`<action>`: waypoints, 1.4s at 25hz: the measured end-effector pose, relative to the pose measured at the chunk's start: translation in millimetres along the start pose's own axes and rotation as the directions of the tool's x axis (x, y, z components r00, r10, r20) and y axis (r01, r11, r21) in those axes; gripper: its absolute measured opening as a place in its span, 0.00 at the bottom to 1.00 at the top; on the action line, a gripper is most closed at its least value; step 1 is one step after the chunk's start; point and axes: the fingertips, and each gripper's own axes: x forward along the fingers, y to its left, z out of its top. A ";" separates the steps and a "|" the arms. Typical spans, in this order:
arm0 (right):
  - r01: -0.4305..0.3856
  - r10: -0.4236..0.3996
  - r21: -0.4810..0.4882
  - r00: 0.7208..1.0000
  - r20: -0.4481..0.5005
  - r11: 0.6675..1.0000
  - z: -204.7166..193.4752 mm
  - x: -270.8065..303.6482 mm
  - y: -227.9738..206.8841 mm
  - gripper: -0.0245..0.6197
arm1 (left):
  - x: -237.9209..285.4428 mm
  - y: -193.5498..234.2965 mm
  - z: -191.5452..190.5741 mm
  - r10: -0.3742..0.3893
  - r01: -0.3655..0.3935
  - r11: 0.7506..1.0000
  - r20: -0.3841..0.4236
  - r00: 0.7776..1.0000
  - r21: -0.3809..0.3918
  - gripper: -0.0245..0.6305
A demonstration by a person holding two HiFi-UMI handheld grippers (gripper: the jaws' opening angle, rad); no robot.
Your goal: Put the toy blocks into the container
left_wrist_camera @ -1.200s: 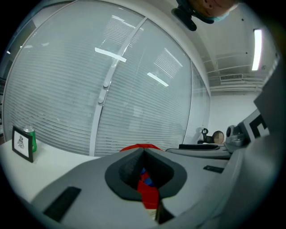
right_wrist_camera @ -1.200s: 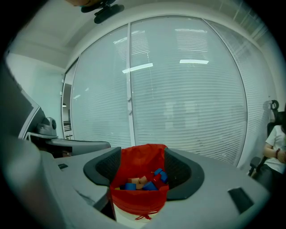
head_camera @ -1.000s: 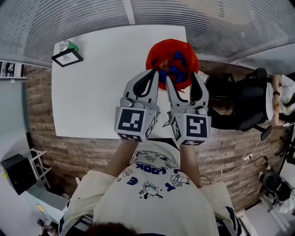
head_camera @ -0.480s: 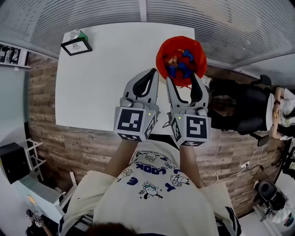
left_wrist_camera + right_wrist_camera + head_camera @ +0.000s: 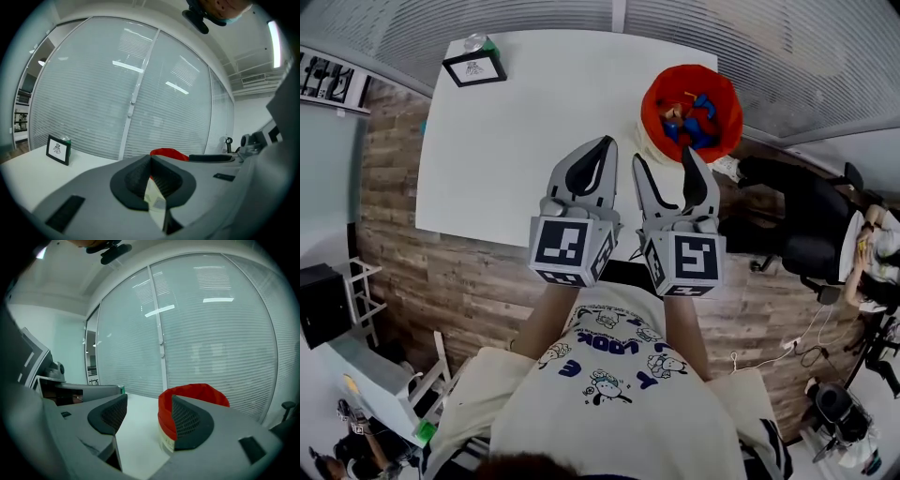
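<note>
A red container stands at the far right corner of the white table, with red, blue and orange toy blocks inside it. In the right gripper view the container shows just beyond the jaws. My right gripper is open and empty, its tips just short of the container. To its left my left gripper is shut with nothing between its jaws; the left gripper view shows its pads meeting and the container's rim behind them.
A small black picture frame and a green can stand at the table's far left corner. A person sits on a dark office chair at the right. Slatted blinds run behind the table.
The head view has shifted, so the table and container now sit further right and up in the frame. Both grippers hold the same pose, side by side before the body.
</note>
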 end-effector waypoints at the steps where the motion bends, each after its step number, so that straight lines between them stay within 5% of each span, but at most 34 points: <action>1: -0.009 0.009 0.000 1.000 -0.006 1.000 -2.4 1.3 3.7 0.50 | -2.1 3.2 -1.4 0.007 -0.007 1.000 -0.002 1.000 -0.003 0.07; 19: -0.083 0.086 0.027 0.986 -0.143 0.996 -58.4 -8.2 84.2 0.50 | -72.9 60.1 -35.4 0.090 -0.094 0.994 -0.071 0.993 -0.057 0.07; 35: -0.068 0.083 0.065 0.965 -0.249 0.996 -116.5 -38.1 131.6 0.50 | -125.5 70.4 -81.2 0.071 -0.084 0.993 -0.158 0.985 -0.081 0.07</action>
